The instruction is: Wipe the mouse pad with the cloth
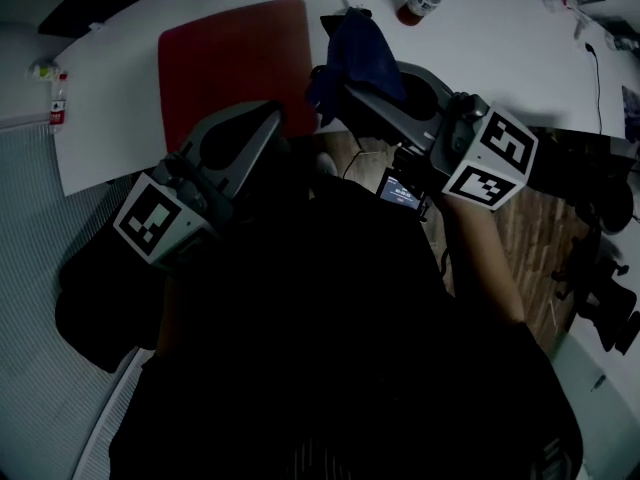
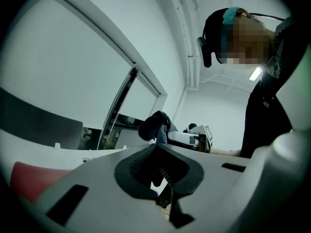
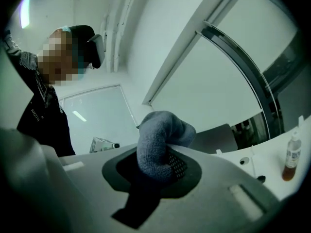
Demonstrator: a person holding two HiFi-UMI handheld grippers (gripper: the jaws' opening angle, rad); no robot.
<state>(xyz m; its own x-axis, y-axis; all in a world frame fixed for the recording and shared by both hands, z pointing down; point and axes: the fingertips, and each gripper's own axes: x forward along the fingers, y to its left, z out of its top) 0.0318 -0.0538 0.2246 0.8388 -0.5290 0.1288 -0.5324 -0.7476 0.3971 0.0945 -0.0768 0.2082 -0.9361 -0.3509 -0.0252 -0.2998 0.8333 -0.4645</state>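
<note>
Wipe not started, I'd say. Right gripper (image 1: pixel 343 90) pinches the dark blue fleecy cloth (image 1: pixel 356 50), held just off the right edge of the flat red rectangular mouse pad (image 1: pixel 235 63), not on it. Left gripper (image 1: pixel 268 120) is pressed together, empty, at the pad's near edge. Small white red-based bottle (image 1: pixel 422 3) sits well right of the pad on the white table (image 1: pixel 500 53). Nothing blocks the wipe path.

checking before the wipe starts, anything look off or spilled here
Nothing stands out. The red mouse pad lies flat on the white table, the cloth is bunched in the right gripper, the left gripper is shut and empty, and the small bottle stands upright.
</note>
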